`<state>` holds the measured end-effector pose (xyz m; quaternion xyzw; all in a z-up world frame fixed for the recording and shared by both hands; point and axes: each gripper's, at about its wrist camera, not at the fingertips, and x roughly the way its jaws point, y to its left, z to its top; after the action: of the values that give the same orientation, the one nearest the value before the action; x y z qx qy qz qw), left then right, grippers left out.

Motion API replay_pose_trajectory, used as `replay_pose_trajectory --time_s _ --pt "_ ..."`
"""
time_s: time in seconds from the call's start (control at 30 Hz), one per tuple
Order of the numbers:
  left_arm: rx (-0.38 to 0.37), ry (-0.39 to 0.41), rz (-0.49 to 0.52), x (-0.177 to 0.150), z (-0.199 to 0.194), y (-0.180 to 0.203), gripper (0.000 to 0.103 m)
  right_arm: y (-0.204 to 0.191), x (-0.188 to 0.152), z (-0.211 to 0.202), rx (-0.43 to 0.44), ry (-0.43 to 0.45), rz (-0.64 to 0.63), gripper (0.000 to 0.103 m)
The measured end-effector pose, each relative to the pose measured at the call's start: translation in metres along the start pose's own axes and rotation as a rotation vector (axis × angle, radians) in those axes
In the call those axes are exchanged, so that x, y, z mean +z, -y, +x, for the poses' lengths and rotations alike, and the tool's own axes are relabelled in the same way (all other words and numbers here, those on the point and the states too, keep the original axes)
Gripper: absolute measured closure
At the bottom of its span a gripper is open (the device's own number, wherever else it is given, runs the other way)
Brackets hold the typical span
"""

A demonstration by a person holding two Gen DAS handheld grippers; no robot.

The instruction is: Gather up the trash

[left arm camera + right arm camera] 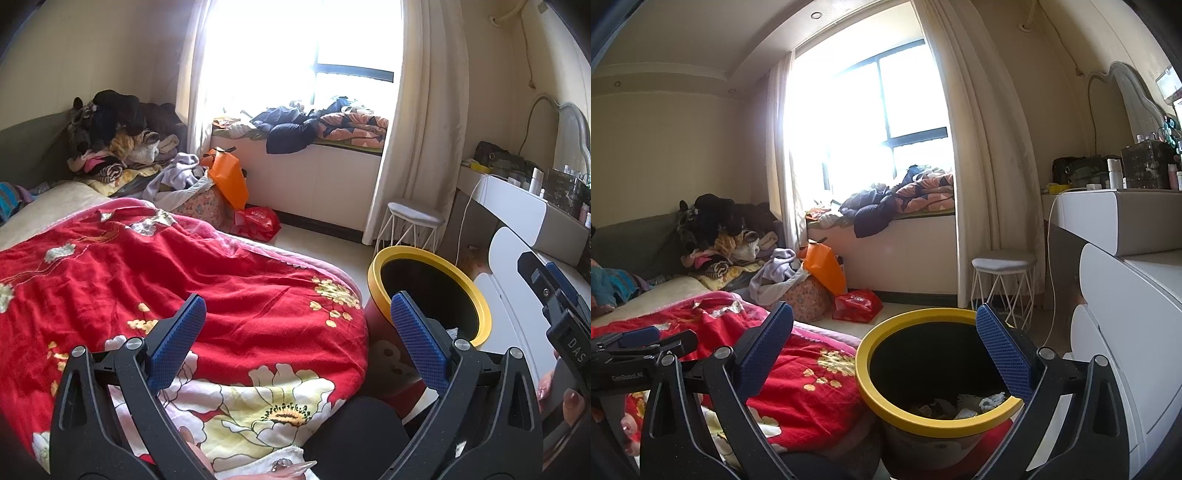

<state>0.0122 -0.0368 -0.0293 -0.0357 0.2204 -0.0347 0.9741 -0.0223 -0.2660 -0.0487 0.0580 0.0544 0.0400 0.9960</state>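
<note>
Bedroom, red floral quilt (155,280) beside my yellow-rimmed round trash bin (886,402), crumpled paper inside. Left gripper (295,343) and right gripper (886,347) both gape empty; next, find more litter.

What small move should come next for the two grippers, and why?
Probably swing the left gripper toward the red floral quilt to look for a piece of trash. Both grippers are open and empty, the right gripper is at the yellow-rimmed trash bin, and the bin already holds crumpled paper. No loose trash is clearly visible yet.
</note>
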Motion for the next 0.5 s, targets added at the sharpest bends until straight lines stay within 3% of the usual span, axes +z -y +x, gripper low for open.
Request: replay_pose_trajectory --time_s 0.5 --pt "-0.002 0.0 -0.002 0.0005 -0.0004 -0.0008 0.011 0.0015 0.0 0.0006 -0.001 0.0 0.001 0.006"
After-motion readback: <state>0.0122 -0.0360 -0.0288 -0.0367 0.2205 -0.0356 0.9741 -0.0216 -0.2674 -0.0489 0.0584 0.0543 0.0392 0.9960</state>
